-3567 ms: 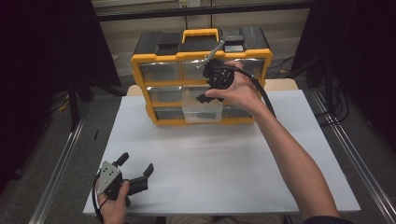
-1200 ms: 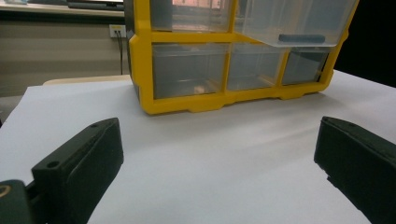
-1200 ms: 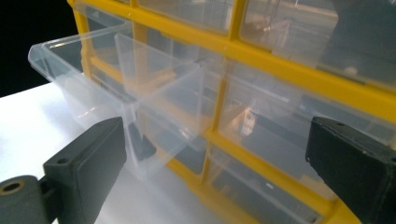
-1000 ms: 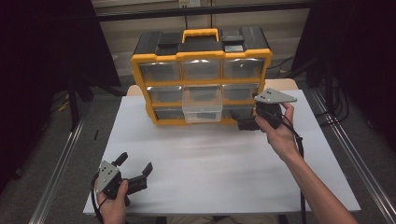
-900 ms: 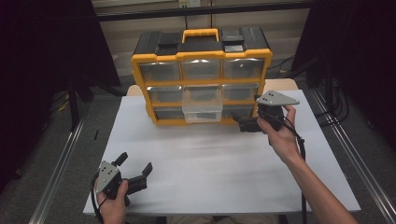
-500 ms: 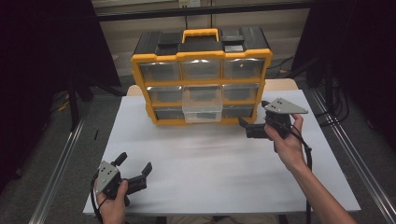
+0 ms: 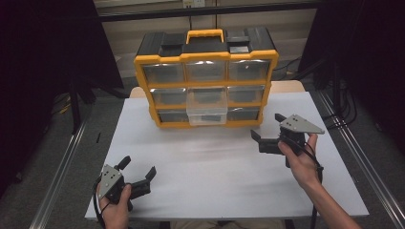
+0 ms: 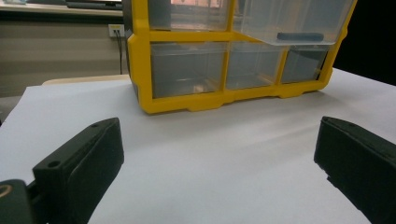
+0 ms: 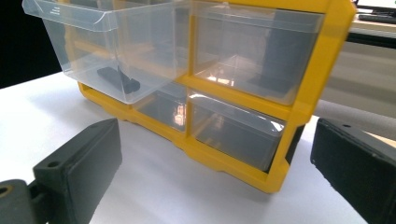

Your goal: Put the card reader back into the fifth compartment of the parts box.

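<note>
A white counter [image 7: 215, 167] is seen before dark surroundings. At its far edge an organizer [image 7: 205, 78] is set, its middle drawer [image 7: 206, 106] pulled out, a dark item [image 9: 119, 78] inside. The right hand-held gripper [image 7: 268, 132] is held near it, jaws spread, empty; the left hand-held gripper [image 7: 138, 171] likewise, well apart.

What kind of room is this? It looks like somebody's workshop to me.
Probably a lab or recording set-up rather than a home workshop: a white table ringed by metal framing rails, a yellow drawer organiser set as a prop, and a person holding the left gripper and the right gripper.
</note>
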`<state>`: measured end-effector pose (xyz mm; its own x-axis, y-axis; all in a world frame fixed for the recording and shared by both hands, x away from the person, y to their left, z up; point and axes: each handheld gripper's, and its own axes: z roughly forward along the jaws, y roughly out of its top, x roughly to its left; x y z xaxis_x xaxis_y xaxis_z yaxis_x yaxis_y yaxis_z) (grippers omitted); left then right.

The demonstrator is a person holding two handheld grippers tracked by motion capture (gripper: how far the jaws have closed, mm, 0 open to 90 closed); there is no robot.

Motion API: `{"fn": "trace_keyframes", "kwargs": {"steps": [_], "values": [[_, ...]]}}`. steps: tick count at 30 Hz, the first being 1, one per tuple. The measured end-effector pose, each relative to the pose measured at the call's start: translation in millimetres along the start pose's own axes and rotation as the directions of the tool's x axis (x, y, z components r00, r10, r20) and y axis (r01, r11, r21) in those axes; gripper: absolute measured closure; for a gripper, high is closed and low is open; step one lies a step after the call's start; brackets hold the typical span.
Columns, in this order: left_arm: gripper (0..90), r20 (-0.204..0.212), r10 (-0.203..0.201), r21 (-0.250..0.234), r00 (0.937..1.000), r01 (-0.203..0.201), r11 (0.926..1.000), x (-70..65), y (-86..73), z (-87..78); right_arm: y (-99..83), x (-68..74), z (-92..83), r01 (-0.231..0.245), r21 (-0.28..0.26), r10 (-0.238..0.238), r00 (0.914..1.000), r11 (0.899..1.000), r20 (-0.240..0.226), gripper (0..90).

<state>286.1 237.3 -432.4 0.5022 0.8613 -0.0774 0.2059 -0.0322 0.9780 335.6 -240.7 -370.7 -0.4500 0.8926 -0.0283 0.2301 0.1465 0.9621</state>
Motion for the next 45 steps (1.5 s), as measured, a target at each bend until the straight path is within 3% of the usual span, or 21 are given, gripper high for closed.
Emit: {"fn": "trace_keyframes", "kwargs": {"steps": [20, 33, 41, 45], "values": [[1.6, -0.009, -0.006, 0.001, 0.9999, 0.006, 1.0000, 0.5, -0.4, -0.2, -43.8, -21.2, -35.4, -0.055, -0.015, 0.056, 0.9955, 0.998, 0.077, 2.1], [1.5, -0.017, -0.006, 0.007, 0.9998, 0.006, 1.0000, 1.1, -1.2, 0.2, -68.6, -25.1, -66.2, -0.077, -0.016, 0.078, 0.9901, 0.997, 0.117, 2.1], [1.5, -0.017, -0.001, 0.017, 0.9999, 0.001, 0.9999, -0.1, -1.9, -0.1, -83.4, -25.7, -76.7, -0.042, -0.007, 0.042, 0.9894, 0.999, 0.139, 2.1], [1.5, -0.014, 0.002, 0.013, 0.9999, -0.002, 0.9999, 0.5, -1.8, 0.4, -88.4, -24.7, -85.2, -0.060, -0.013, 0.062, 0.9858, 0.998, 0.156, 3.1]]}}
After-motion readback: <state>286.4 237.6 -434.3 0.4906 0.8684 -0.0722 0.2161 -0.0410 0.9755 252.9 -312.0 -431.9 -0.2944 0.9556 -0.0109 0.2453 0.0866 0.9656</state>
